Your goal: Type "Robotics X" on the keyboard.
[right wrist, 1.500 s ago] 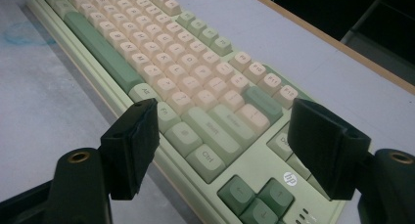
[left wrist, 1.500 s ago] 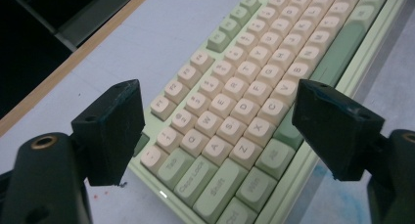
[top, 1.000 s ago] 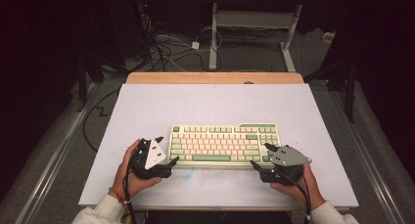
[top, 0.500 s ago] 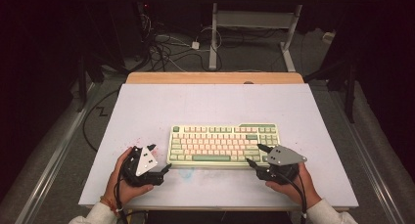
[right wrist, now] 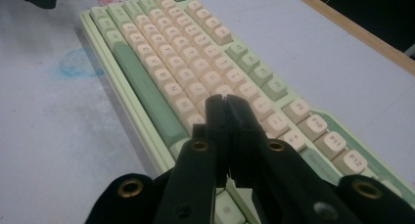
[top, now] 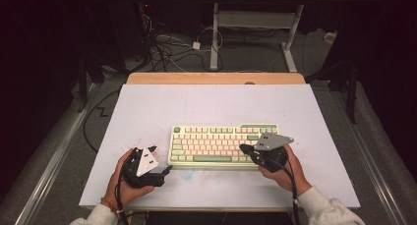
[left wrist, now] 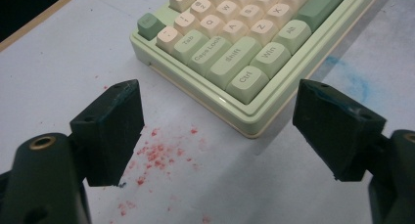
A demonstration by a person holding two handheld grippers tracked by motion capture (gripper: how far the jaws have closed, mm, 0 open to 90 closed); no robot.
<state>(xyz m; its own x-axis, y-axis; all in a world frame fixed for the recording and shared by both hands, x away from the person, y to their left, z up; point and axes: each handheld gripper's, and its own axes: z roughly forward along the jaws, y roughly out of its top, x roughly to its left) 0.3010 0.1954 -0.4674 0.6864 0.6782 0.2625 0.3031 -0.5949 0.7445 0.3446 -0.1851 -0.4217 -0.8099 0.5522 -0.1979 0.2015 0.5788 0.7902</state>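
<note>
moved since the earlier frame: right tongs (top: 244, 149) — now over the right end of the keyboard (top: 216, 144), up from the table (top: 206, 104) beside it; jaws have just been closing, now pressed together with nothing between them. left tongs (top: 162, 162) — drawn back from the keyboard's left end, jaws spread wide and empty, resting low near the front-left corner of the keyboard (left wrist: 235, 53). keyboard: pale green case, cream and green keys, lying flat at the middle of the white table, slightly toward the person. marks: red specks (left wrist: 156, 155) by the left tongs, faint blue smudge (right wrist: 78, 62) in front of the keyboard.
</note>
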